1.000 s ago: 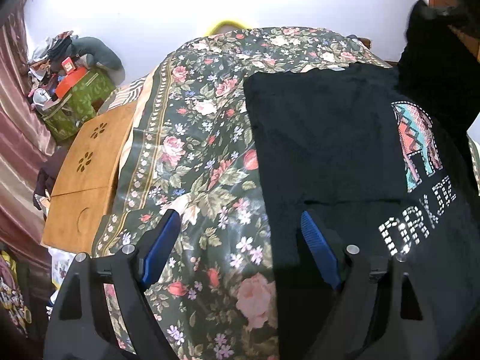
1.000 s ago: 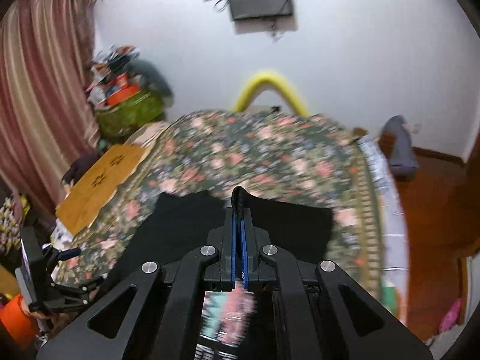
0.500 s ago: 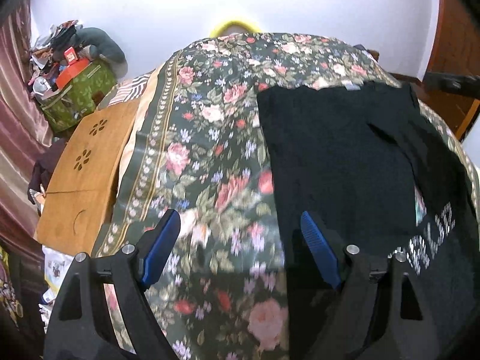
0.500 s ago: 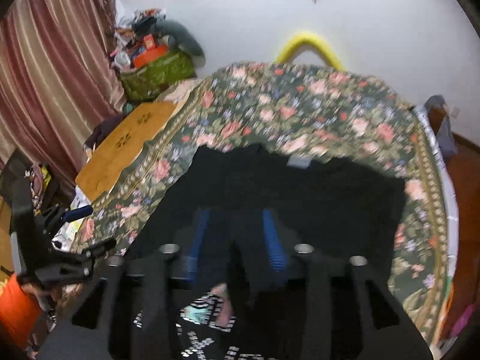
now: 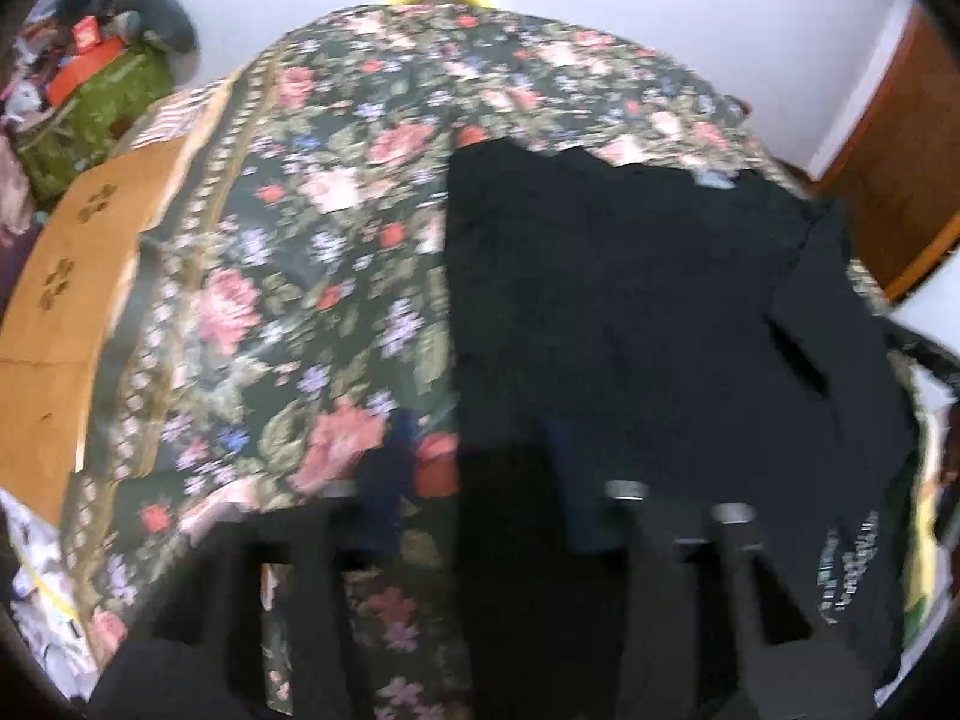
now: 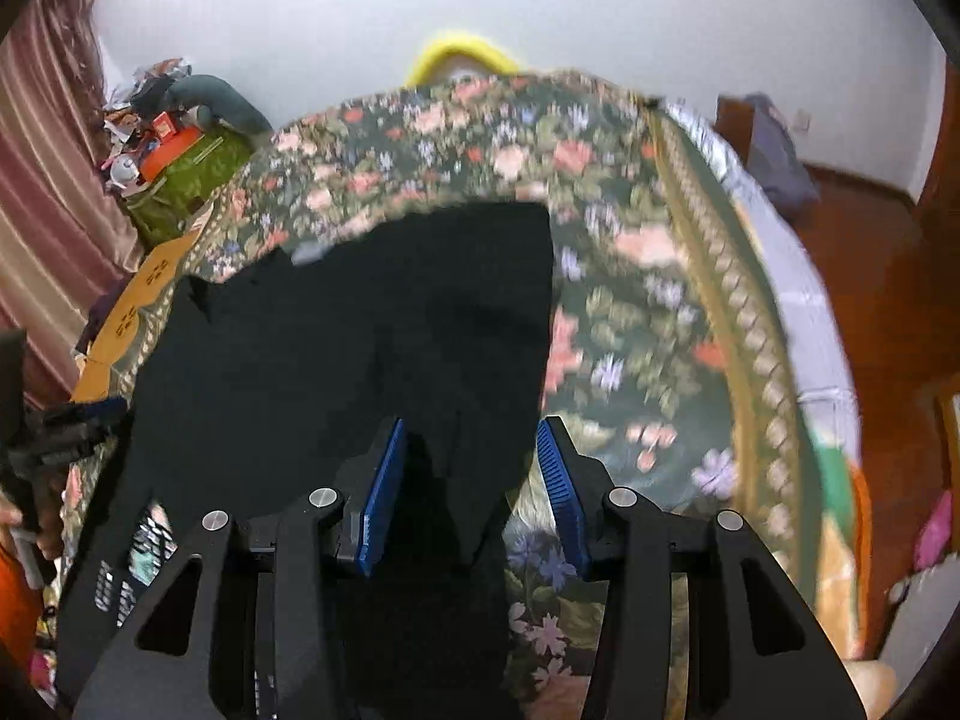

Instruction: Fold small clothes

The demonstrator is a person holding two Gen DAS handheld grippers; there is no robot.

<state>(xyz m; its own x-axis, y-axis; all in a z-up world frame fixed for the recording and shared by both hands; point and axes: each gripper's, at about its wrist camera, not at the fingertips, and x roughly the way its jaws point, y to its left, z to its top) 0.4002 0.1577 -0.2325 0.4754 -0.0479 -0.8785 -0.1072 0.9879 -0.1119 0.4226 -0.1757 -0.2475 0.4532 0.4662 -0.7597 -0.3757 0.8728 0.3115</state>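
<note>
On bedspread (image 6: 630,312), shirt (image 6: 360,330) now released.

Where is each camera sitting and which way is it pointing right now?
Left wrist: rides on the left tongs, looking forward over the floral bedspread at the black T-shirt; its own blurred fingers, set apart, fill the bottom.
Right wrist: rides on the right tongs, facing the same wall across the black T-shirt; its open blue pads show, and the left tongs appear at the left edge.
Shared: shirt, bedspread, yellow headboard arch, green bag.
</note>
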